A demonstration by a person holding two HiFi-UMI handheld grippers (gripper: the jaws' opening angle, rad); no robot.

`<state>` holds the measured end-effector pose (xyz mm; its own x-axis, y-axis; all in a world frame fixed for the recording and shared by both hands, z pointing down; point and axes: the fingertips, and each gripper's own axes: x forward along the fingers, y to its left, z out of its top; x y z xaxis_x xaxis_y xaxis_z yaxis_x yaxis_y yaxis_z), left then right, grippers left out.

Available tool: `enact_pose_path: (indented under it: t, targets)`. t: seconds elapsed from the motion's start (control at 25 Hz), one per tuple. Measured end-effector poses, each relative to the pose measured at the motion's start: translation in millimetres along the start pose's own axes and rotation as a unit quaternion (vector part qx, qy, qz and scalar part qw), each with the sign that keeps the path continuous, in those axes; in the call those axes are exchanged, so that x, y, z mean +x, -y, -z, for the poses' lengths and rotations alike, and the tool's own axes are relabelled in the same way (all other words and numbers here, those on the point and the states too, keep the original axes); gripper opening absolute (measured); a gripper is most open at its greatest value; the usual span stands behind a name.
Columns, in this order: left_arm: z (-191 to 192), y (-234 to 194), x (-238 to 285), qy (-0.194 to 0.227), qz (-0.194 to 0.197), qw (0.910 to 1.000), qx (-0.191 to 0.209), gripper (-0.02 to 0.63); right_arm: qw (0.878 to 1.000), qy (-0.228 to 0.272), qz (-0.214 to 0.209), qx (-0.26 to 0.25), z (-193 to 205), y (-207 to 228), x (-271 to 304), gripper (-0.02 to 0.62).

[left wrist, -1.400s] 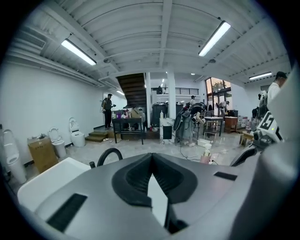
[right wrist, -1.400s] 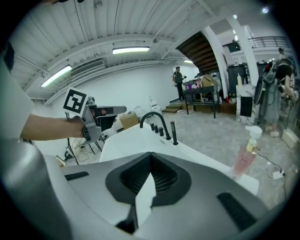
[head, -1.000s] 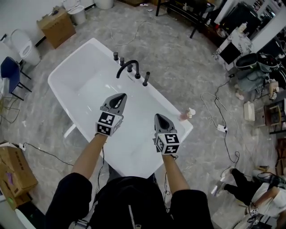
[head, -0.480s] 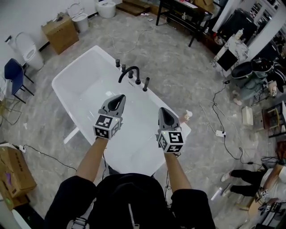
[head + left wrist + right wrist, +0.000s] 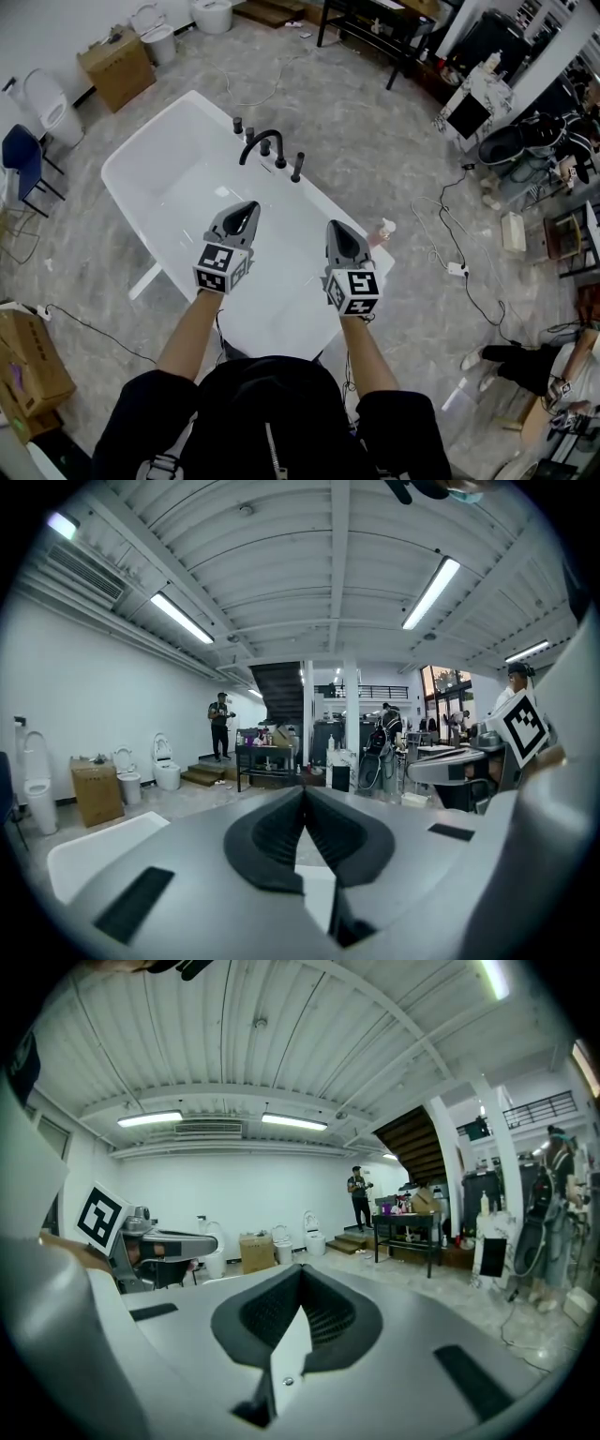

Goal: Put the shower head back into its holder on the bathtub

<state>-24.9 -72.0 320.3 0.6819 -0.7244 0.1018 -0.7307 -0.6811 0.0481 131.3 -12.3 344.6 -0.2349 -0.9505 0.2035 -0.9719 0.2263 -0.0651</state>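
A white bathtub [image 5: 173,183] stands on the grey floor. On its far rim are a curved black faucet [image 5: 263,145], two black knobs [image 5: 237,124] and a slim black shower head [image 5: 297,167] that stands upright to the right of the faucet. My left gripper [image 5: 247,208] and right gripper [image 5: 336,228] hover side by side over the tub's near half, well short of the fittings. Both are shut with nothing between the jaws, as the left gripper view [image 5: 302,794] and the right gripper view [image 5: 300,1274] show. Both point almost level across the room.
A small pink bottle [image 5: 382,230] sits on the tub's right rim. Cardboard boxes [image 5: 117,61], toilets [image 5: 45,94] and a blue chair [image 5: 21,159] stand at the left. Cables [image 5: 450,253] trail on the floor at the right, near a person's legs [image 5: 506,361]. A distant person [image 5: 220,726] stands by a staircase.
Both grippers have risen a little over the tub and stayed shut. The head view has shifted, so the tub and faucet sit slightly further left.
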Motion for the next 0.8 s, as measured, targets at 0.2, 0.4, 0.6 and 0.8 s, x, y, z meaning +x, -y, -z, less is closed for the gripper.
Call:
enact_pose_path:
  t: [0.2, 0.4, 0.6, 0.8]
  targets:
    - [1, 3, -2, 0.005, 0.003, 1.0000, -0.001, 0.025, 1.000, 0.001, 0.002, -0.001, 2, 1, -2, 0.008]
    - [6, 0, -3, 0.001, 0.003, 1.0000, -0.006, 0.025, 1.000, -0.002, 0.000, -0.004, 5, -2, 0, 0.008]
    - [12, -1, -6, 0.001, 0.003, 1.0000, -0.008, 0.025, 1.000, -0.007, -0.004, -0.003, 12, -6, 2, 0.009]
    - [14, -3, -6, -0.002, 0.002, 0.9999, -0.010, 0.025, 1.000, -0.009, -0.009, -0.001, 13, -8, 6, 0.008]
